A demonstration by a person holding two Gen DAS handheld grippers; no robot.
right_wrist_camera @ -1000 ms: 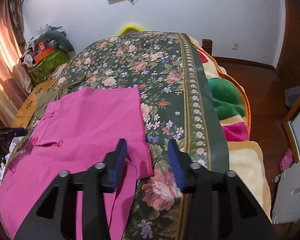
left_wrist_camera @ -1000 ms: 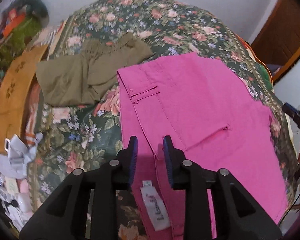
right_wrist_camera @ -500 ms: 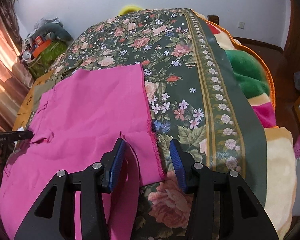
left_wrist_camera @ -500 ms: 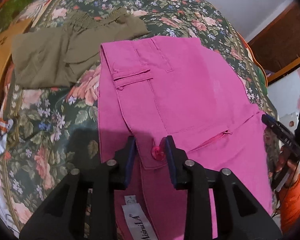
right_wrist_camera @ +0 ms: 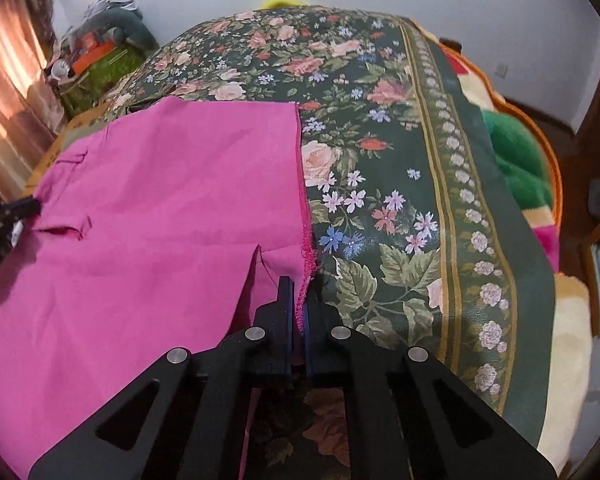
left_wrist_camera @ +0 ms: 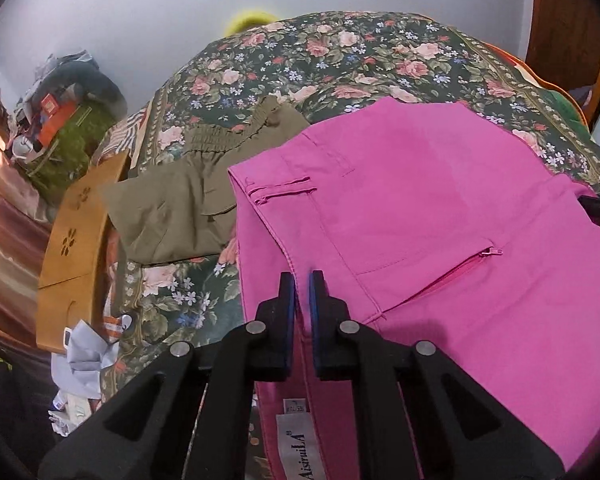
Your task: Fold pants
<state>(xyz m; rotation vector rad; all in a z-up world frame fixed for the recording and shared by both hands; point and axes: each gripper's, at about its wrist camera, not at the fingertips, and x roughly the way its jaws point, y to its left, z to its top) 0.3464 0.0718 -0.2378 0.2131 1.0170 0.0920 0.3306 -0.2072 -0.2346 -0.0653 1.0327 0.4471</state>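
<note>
Pants (left_wrist_camera: 440,216), pink and limp, lie on the flowered bed (right_wrist_camera: 380,140); left tongs (left_wrist_camera: 302,280) clench the waistband, right tongs (right_wrist_camera: 298,296) the frayed hem, likely the surest holds on light, floppy cloth.

Pink pants (left_wrist_camera: 440,216) flat (waistband raised)

Olive shorts (left_wrist_camera: 188,200) on the floral bedspread (right_wrist_camera: 380,184) (dark green), wooden board (left_wrist_camera: 76,248) beside them

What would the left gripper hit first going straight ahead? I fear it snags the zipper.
Probably the pink pants it already pinches at the waistband; the left gripper points left of the zipper.
</note>
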